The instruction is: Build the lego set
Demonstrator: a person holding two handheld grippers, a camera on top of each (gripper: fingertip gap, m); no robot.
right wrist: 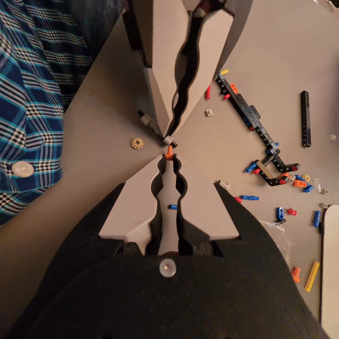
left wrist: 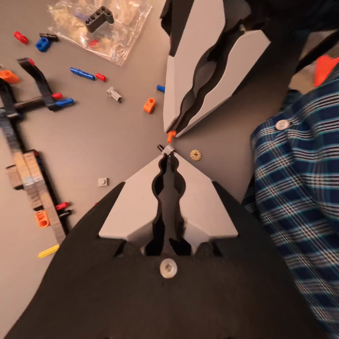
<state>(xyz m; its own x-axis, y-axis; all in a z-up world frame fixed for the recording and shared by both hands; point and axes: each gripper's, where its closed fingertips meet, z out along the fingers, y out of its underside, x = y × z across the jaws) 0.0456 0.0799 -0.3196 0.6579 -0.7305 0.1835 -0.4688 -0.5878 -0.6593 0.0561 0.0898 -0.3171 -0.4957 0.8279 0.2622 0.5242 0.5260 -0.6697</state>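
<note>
Lego pieces meet tip to tip above the grey table [left wrist: 113, 146]: a small orange pin [left wrist: 171, 137] pinched at the very end of the right gripper [right wrist: 169, 155], and a small grey connector [left wrist: 168, 149] with a black pin stub sticking out of one side, pinched at the end of the left gripper [left wrist: 167, 155]. In the right wrist view the orange pin [right wrist: 169, 153] points straight at the grey connector [right wrist: 168, 140] and sits just beside it; whether the two touch cannot be told. Both pairs of tongs are nearly closed, each clamped on its own piece, and the left gripper [right wrist: 169, 136] reaches in opposite the right one [left wrist: 172, 132], so the four fingertips crowd the same spot. Just beside that spot a tan gear [left wrist: 195, 155] lies flat on the table, between the tips and a person's blue plaid shirt [left wrist: 297, 183]. Farther out, a light grey one-stud plate [left wrist: 103, 182] rests alone, and an orange connector [left wrist: 149, 105] and a grey axle connector [left wrist: 114, 94] lie near the right gripper's side. Scattered beyond are blue pins [left wrist: 82, 73] and red pins [left wrist: 100, 77], a yellow axle [left wrist: 48, 251], and a clear plastic bag [left wrist: 99, 27] with a dark grey angled beam [left wrist: 100, 18] on it. The long black partly built assembly [right wrist: 256, 122] stretches across the table well apart from the grippers, with a separate black beam [right wrist: 306, 119] lying near it.
</note>
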